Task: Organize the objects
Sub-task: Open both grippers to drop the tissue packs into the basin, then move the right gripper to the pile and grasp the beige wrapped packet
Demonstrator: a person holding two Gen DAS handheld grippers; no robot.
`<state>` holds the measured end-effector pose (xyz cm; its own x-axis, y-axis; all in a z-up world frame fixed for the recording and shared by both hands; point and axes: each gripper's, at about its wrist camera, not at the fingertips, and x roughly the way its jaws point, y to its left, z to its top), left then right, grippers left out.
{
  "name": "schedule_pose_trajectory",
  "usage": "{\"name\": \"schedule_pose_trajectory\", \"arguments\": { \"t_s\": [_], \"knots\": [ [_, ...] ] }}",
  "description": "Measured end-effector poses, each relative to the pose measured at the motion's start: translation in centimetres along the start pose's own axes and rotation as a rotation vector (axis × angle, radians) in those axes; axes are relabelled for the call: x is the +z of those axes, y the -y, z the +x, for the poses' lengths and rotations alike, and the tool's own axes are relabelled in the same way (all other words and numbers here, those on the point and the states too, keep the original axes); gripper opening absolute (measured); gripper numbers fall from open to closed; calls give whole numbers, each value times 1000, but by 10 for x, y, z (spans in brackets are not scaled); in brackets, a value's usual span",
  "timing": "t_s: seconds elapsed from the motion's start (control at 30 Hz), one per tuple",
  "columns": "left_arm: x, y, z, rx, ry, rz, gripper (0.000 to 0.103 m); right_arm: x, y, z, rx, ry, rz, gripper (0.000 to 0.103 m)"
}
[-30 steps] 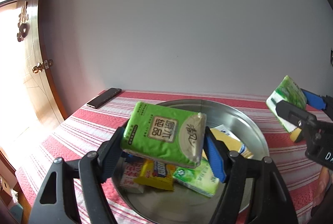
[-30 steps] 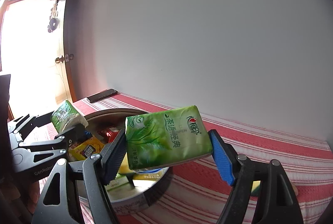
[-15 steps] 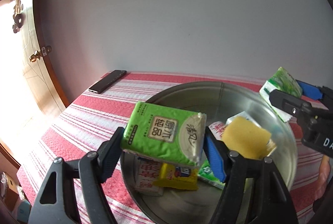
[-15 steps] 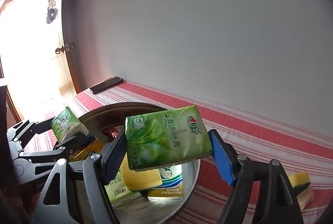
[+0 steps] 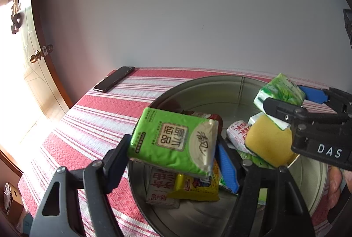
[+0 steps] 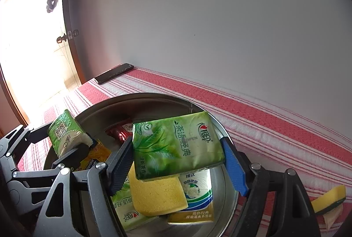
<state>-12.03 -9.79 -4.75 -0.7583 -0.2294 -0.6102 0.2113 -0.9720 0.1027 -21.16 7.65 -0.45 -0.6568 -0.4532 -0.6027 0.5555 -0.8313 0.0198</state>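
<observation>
Left gripper [image 5: 173, 154], jaws clamped on a bright green tissue pack [image 5: 172, 141], held above the near left part of a round metal basin [image 5: 211, 85]. Right gripper [image 6: 176, 160], jaws clamped on a leaf-printed green tissue pack [image 6: 176, 144], above the basin's right side. Basin holds 1 yellow sponge [image 6: 154, 195] and several packets on a red striped cloth [image 5: 88, 124].

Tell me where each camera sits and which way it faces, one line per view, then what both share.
Left wrist: on the left gripper, angled down over the metal basin; its fingers clamp a green tissue pack, right gripper and a hand's fingers at right.
Right wrist: on the right gripper, angled down; its fingers clamp a tea-leaf tissue pack, left gripper at left.
Shared: basin, phone, yellow sponge, striped cloth.
</observation>
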Motion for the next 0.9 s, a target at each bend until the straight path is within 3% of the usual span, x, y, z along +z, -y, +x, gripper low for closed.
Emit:
{"name": "schedule_pose_trajectory", "arguments": {
  "t_s": [0.27, 0.37, 0.5, 0.63, 0.9],
  "knots": [
    [-2, 6, 5, -7, -18, 28, 74, 3, 2, 6, 10, -25, 13, 78],
    [-3, 7, 4, 3, -24, 30, 76, 3, 4, 9, 52, -41, 24, 79],
    [-4, 8, 1, 15, -25, 21, 80, 3, 1, 7, 62, -20, 16, 79],
    [-3, 8, -4, 33, -13, 10, 98, 2, 3, 0, 52, 12, 20, 80],
    [2, 14, -16, 33, 18, -2, 99, -10, 31, -39, 13, 93, 65, 80]
  ]
}}
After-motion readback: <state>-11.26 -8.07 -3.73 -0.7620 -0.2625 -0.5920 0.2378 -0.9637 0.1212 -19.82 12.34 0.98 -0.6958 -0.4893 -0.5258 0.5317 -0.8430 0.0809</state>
